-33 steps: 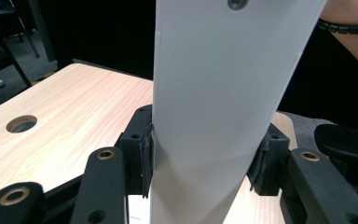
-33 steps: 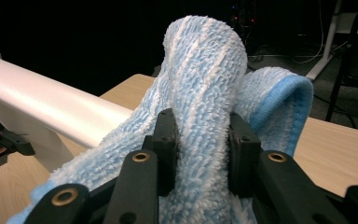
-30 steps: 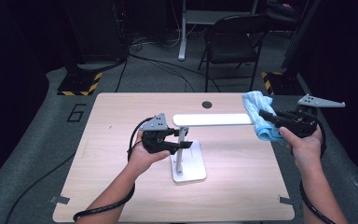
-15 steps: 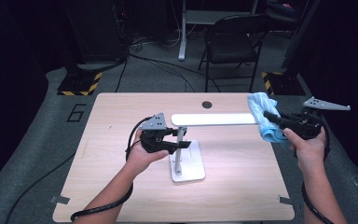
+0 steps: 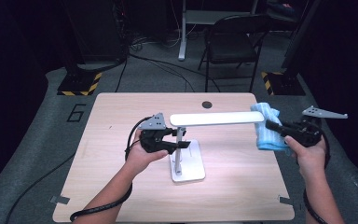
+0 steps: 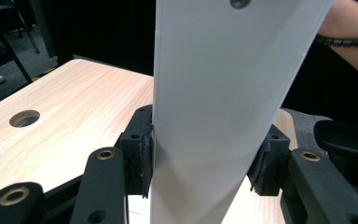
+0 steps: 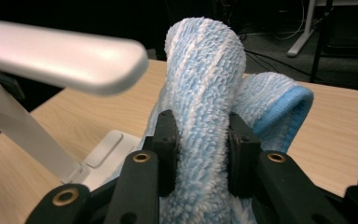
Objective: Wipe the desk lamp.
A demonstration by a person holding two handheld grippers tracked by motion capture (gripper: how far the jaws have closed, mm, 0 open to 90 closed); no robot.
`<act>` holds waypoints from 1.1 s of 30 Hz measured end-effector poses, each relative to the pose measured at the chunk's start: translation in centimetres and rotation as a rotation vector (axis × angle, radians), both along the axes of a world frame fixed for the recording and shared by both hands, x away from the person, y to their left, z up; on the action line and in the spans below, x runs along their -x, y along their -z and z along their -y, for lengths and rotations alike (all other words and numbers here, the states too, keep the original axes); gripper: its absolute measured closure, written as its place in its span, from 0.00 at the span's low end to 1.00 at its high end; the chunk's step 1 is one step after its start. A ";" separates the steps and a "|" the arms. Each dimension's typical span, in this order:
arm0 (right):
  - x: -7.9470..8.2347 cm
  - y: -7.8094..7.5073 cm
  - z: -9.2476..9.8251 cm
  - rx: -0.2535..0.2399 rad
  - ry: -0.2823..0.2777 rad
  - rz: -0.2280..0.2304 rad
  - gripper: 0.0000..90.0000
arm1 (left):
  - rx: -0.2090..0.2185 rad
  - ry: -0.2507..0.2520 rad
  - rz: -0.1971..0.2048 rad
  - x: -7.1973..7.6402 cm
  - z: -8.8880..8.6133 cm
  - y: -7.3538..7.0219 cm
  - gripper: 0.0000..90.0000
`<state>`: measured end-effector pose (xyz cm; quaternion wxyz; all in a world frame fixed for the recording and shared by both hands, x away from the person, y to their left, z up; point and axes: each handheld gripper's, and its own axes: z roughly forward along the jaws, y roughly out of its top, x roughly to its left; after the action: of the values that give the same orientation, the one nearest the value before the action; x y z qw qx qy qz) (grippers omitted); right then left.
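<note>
Dark room, cabled floor, folding chair beyond a pale wood worktop.

High view: white desk lamp standing mid-worktop, base flat, light bar level and running left to right across the frame. Left hand-held gripper clamped on the lamp's upright stem, steadying it. Right hand-held gripper at the bar's right end, clenched on a blue microfibre cloth. Cloth touching or just short of the bar tip; contact not resolvable from here. Bar's long axis points straight at the right hand-held gripper, so any wipe judged to run leftward along it, toward the left hand. Right hand nearer the bar's free end by far.

Left gripper view: flat white stem upright between both pads, pressed on each side. Grommet hole in the worktop to the left.

Right gripper view: cloth bunched and pinched between the jaws, rising above them. Bar end up and left of the cloth, just beside it, small gap apparent. Lamp base below.
</note>
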<state>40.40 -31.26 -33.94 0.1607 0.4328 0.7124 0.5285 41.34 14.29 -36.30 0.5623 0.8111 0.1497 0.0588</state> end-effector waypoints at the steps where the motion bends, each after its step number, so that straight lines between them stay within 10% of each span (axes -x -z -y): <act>1: 0.1 0.4 -0.3 0.005 0.000 0.006 0.77 | 0.000 0.000 0.001 0.0 0.0 0.0 0.56; 16: 0.5 5.0 -3.3 0.008 -0.039 -0.016 0.77 | 0.015 0.003 0.000 -0.1 -0.1 0.2 0.56; 33: 2.2 10.5 -4.1 -0.018 0.043 -0.029 0.75 | 0.010 0.008 -0.012 -0.1 -0.2 0.1 0.55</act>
<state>38.19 -27.11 -44.48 0.1575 0.4571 0.7003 0.5252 41.46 14.48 -36.43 0.5656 0.8093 0.1501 0.0510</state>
